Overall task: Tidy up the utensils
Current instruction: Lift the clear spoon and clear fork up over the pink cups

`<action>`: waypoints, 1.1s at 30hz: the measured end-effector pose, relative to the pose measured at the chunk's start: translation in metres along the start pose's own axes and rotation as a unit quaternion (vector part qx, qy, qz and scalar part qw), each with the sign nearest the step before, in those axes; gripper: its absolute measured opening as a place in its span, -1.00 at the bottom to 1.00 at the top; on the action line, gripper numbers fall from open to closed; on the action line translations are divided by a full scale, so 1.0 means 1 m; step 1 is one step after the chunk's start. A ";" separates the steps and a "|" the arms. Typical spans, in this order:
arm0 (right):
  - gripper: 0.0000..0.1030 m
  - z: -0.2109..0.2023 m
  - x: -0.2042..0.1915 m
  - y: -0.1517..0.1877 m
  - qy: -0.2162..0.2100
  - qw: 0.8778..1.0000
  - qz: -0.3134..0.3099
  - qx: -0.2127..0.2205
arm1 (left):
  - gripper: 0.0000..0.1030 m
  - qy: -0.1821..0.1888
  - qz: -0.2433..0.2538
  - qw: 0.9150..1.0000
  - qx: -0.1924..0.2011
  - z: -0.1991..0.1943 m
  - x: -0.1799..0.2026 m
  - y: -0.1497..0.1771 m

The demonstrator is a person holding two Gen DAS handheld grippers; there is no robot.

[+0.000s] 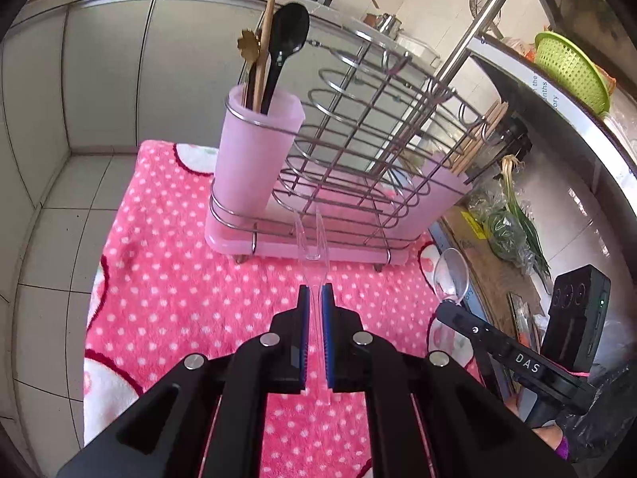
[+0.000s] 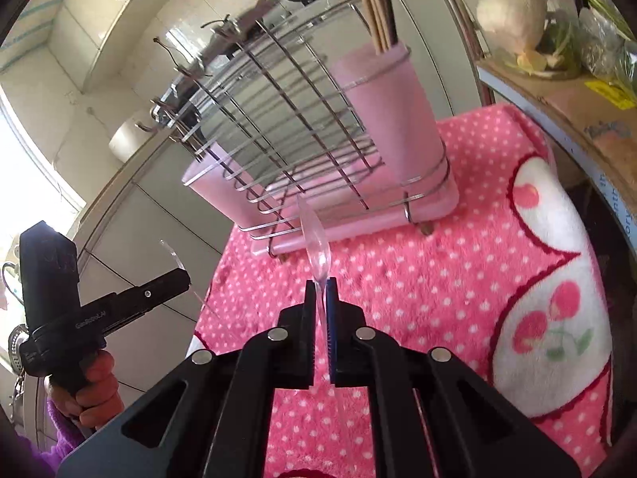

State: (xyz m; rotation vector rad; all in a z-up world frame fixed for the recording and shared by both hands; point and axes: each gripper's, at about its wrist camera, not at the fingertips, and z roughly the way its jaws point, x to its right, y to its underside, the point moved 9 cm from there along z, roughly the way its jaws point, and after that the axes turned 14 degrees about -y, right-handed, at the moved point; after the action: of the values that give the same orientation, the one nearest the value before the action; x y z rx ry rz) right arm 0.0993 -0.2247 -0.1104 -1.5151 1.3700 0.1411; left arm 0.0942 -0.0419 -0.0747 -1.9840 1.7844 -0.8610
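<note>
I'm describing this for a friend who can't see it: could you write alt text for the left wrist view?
The left gripper is shut on a clear plastic fork, tines pointing toward a wire utensil rack on a pink polka-dot towel. The rack's pink cup holds a black spoon and wooden utensils. At right, the right gripper holds a clear plastic spoon.

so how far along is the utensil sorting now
Done: a black spoon, a gold flower-topped utensil and a wooden stick already stand in the pink cup of the wire rack; chopsticks fill its other cup. In hand: the left tongs grip a clear plastic fork, the right tongs a clear plastic spoon. Left: dropping both into the cups.
</note>
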 end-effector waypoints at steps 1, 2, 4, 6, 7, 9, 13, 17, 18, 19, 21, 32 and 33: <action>-0.90 -0.004 -0.007 -0.004 -0.002 1.000 -0.011 0.010 | -0.90 0.000 -0.003 1.000 0.010 -0.006 -0.001 -0.005; -0.90 -0.011 -0.012 -0.009 -0.006 1.000 -0.018 0.021 | -0.90 0.000 -0.005 1.000 0.019 -0.011 -0.002 -0.009; -0.90 -0.020 -0.023 -0.019 -0.014 0.999 -0.031 0.043 | -0.90 -0.004 -0.007 0.999 0.038 -0.021 -0.005 -0.019; -0.90 -0.030 -0.031 -0.030 -0.022 0.997 -0.042 0.063 | -0.90 -0.005 -0.011 0.998 0.057 -0.033 -0.007 -0.029; -0.90 -0.035 -0.034 -0.036 -0.027 0.996 -0.046 0.071 | -0.90 -0.005 -0.013 0.998 0.065 -0.039 -0.008 -0.034; -0.90 -0.045 -0.042 -0.049 -0.030 0.994 -0.057 0.090 | -0.90 -0.005 -0.017 0.996 0.083 -0.051 -0.011 -0.044; -0.90 -0.064 -0.057 -0.079 -0.039 0.988 -0.078 0.128 | -0.90 -0.012 -0.022 0.992 0.122 -0.078 -0.018 -0.067; -0.90 -0.078 -0.072 -0.108 -0.050 0.981 -0.100 0.159 | -0.90 -0.022 -0.029 0.988 0.150 -0.100 -0.024 -0.093; -0.90 -0.080 -0.074 -0.115 -0.050 0.979 -0.107 0.166 | -0.90 -0.027 -0.030 0.987 0.158 -0.105 -0.026 -0.100; -0.90 -0.082 -0.077 -0.122 -0.051 0.977 -0.114 0.174 | -0.90 -0.030 -0.030 0.986 0.164 -0.110 -0.026 -0.106; -0.90 -0.086 -0.081 -0.134 -0.053 0.973 -0.122 0.188 | -0.90 -0.034 -0.031 0.983 0.176 -0.118 -0.026 -0.118; -0.90 -0.092 -0.084 -0.186 -0.055 0.956 -0.161 0.239 | -0.90 -0.059 -0.030 0.972 0.227 -0.139 -0.022 -0.168; -0.90 -0.090 -0.082 -0.189 -0.053 0.956 -0.163 0.240 | -0.90 -0.061 -0.030 0.971 0.229 -0.139 -0.023 -0.171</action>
State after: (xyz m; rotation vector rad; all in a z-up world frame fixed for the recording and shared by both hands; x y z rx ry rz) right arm 0.1729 -0.2725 0.0970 -1.2740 0.9614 -0.2961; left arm 0.1379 0.0271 0.1312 -1.7486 1.3170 -1.0354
